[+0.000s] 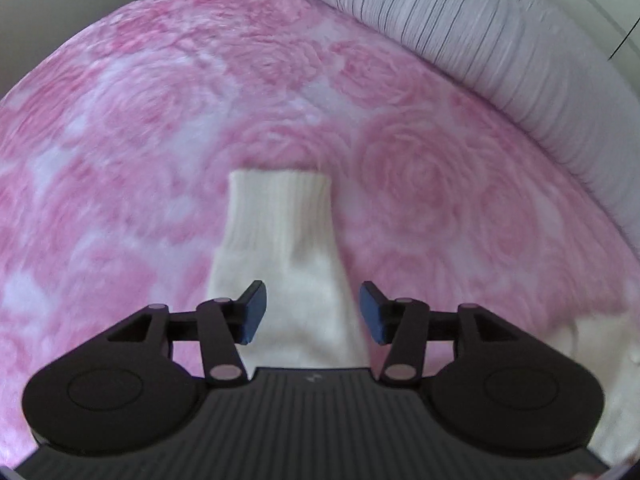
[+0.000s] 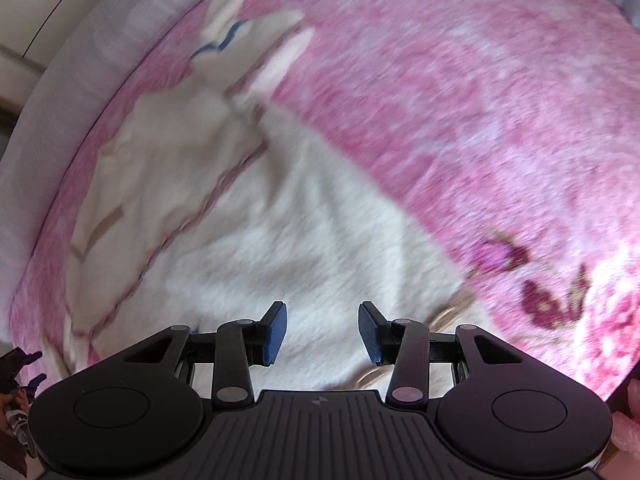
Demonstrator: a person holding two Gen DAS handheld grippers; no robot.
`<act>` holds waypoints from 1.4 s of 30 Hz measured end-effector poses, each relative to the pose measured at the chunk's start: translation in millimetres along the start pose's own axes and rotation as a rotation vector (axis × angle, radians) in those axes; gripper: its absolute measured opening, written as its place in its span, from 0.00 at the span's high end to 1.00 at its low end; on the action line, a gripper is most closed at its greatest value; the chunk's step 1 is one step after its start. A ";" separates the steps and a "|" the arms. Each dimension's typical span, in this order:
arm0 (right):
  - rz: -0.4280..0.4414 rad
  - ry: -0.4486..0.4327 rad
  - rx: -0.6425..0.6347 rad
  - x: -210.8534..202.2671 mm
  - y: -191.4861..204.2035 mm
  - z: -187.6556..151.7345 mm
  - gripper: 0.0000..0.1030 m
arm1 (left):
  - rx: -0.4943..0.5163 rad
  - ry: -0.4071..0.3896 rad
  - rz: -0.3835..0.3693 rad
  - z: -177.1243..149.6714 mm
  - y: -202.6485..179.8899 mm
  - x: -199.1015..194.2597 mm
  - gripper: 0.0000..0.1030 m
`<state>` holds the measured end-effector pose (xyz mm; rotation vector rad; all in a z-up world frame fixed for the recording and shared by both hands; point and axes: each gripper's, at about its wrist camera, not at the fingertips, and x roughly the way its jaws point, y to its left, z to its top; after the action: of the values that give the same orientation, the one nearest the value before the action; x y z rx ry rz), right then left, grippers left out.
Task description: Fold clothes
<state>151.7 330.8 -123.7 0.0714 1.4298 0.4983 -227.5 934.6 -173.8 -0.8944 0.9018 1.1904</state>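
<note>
1. On my left wrist view, the left gripper [image 1: 312, 312] has its blue-padded jaws spread wide with nothing between them.
2. A cream-white knitted sleeve with a ribbed cuff [image 1: 280, 236] lies flat ahead of that gripper and runs back between the pads and under the gripper body. The cuff end points away from me.
3. The sleeve rests on a pink fleece blanket with a rose pattern [image 1: 140, 140]. A pale lilac pleated fabric roll [image 1: 500, 52] borders the blanket at the upper right.
4. On my right wrist view, the right gripper [image 2: 322, 332] is likewise spread wide and grips nothing.
5. The cream-white fluffy garment body [image 2: 280, 248] lies spread on the blanket below and ahead of the right gripper. I cannot tell whether the pads touch it.
6. Farther ahead, at upper left, a cream garment with thin pinkish-brown trim lines [image 2: 160, 168] lies against the fluffy one. This view is motion-blurred, so finer detail is unreadable.
</note>
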 end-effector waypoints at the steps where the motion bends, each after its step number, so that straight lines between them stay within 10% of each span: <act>1: -0.008 -0.009 0.010 -3.0 -3.7 1.7 0.58 | 0.014 0.017 0.027 4.1 -5.6 12.4 0.54; 4: -0.039 -0.025 0.027 -7.8 -10.8 2.8 0.57 | 0.070 0.016 0.089 5.5 -16.0 35.4 0.60; 7: -0.049 -0.026 0.052 -7.6 -14.5 0.9 0.57 | 0.146 -0.041 0.089 2.1 -21.0 34.8 0.92; 15: 0.004 -0.022 0.056 8.5 4.2 6.6 0.57 | -0.015 -0.469 -0.234 -4.3 61.2 -102.3 0.93; 22: 0.029 0.016 0.005 22.8 25.1 13.6 0.57 | -0.222 -0.149 0.021 -90.4 196.2 -70.7 0.90; 26: -0.020 0.033 -0.071 28.7 32.2 29.5 0.57 | -0.277 -0.111 0.125 -139.4 213.4 -79.1 0.90; 36: -0.080 -0.143 -0.463 46.1 91.2 127.3 0.57 | -0.041 -0.026 -0.210 -162.3 49.6 -126.0 0.86; 42: -0.005 -0.162 -0.597 98.6 143.4 207.3 0.57 | -0.034 -0.022 -0.252 -176.7 -9.3 -133.6 0.85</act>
<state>314.5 546.8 -133.8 -0.3621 1.0771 0.8760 -254.6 722.1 -116.5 -0.9895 0.7286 0.9979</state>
